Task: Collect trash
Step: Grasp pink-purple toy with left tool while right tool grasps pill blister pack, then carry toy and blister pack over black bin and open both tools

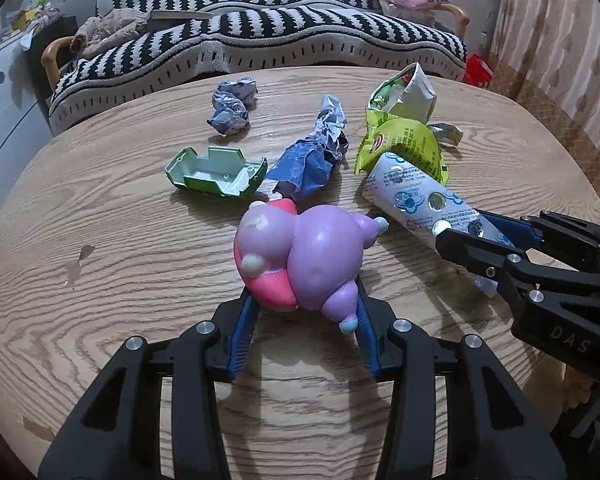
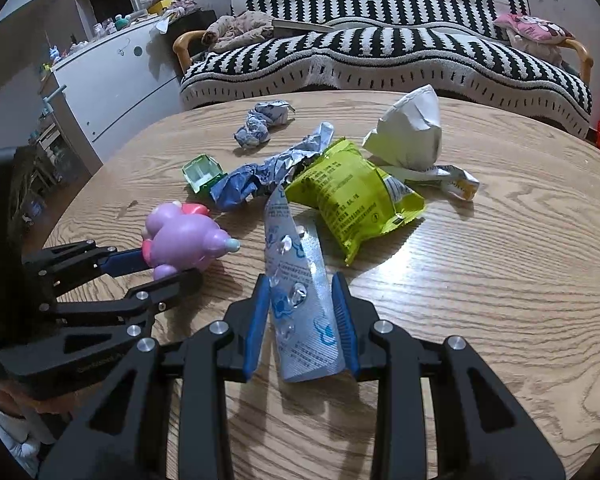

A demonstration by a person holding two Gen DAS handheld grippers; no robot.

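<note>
While the striped sofa [image 1: 260, 36] fills the 12 o'clock side, the round wooden table [image 1: 100, 240] carries the trash. On the table, at about 1 o'clock in the left wrist view, lie a white bag [image 1: 414, 92] and a green bag [image 1: 404, 144]. A blue wrapper [image 1: 312, 160] is at the middle, a crumpled wrapper [image 1: 232, 108] at 11 o'clock, and a green shell [image 1: 216, 172] at 10 o'clock. The left gripper [image 1: 304, 312] is closed on the purple toy [image 1: 312, 256]. The right gripper [image 2: 300, 320] is closed on the foil packet [image 2: 296, 292].
</note>
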